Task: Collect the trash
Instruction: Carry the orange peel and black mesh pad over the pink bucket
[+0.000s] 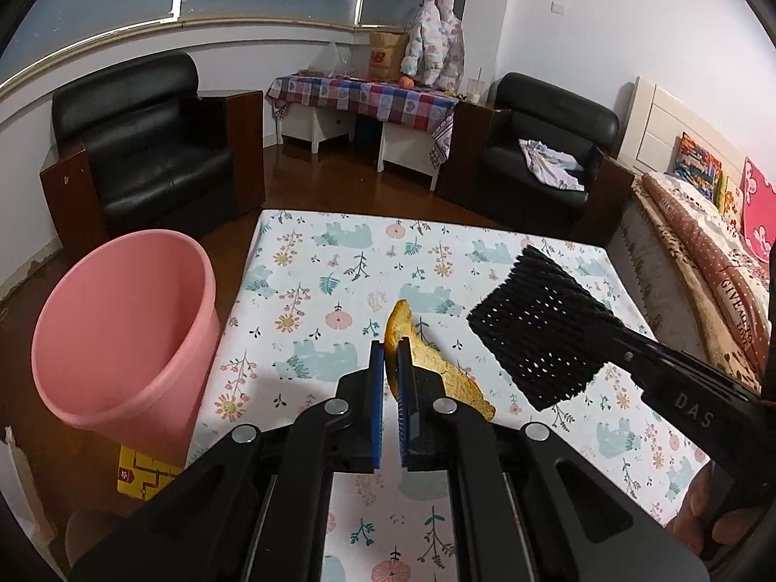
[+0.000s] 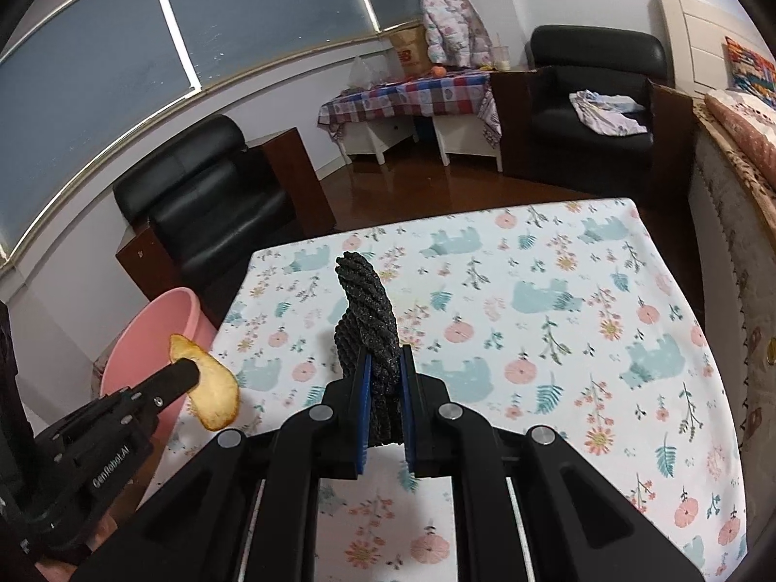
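The left hand-held gripper (image 1: 390, 363) pinches a light, stiff orange peel (image 1: 427, 368) by its edge; the right hand-held gripper (image 2: 385, 388) squeezes springy black foam netting (image 2: 366, 320); the bin (image 1: 126, 330) sits at nine o'clock.

The pink bin (image 2: 145, 339) is half hidden behind the table (image 2: 533, 252); the bed (image 1: 703, 262) runs off the edge.

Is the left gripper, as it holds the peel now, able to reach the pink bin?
Probably yes. The left gripper is shut on the orange peel, and the pink bin stands open beside the table's left edge, with nothing between them.
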